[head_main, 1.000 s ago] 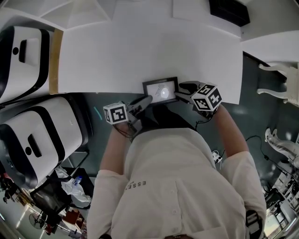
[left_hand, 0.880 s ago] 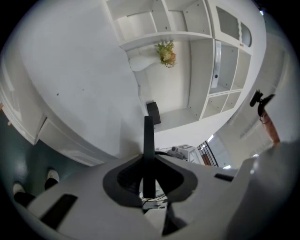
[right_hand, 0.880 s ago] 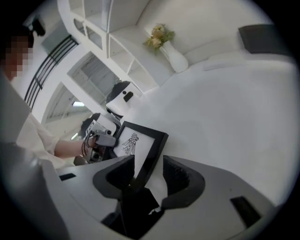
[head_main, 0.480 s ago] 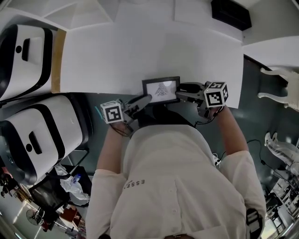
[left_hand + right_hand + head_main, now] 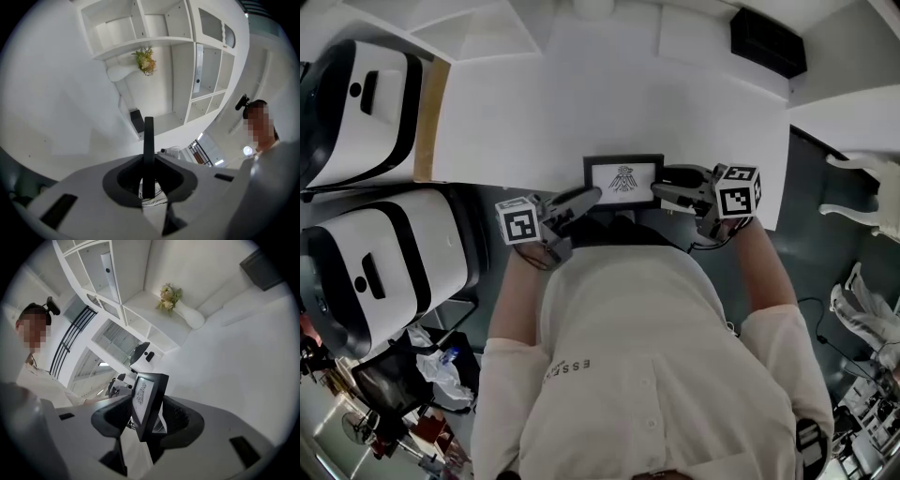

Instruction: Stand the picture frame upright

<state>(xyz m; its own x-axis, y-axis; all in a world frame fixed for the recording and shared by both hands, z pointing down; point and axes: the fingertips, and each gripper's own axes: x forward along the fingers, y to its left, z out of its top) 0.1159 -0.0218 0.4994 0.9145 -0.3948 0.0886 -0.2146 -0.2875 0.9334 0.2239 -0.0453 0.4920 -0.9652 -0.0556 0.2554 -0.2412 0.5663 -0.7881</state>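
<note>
picture frame (image 5: 623, 178), clamped in left gripper (image 5: 592, 195)

One picture frame (image 5: 623, 178), two hand-held grippers (image 5: 591, 195) (image 5: 661, 190), one white table (image 5: 581, 103), one flower vase (image 5: 188, 316), one black box (image 5: 769, 42)

A black rectangular picture frame (image 5: 623, 178), holding a white sheet with a dark bird-like drawing, is upright in landscape pose at the near edge of the white table (image 5: 581, 103). Its glazed face is turned away from the tabletop's middle.
</note>
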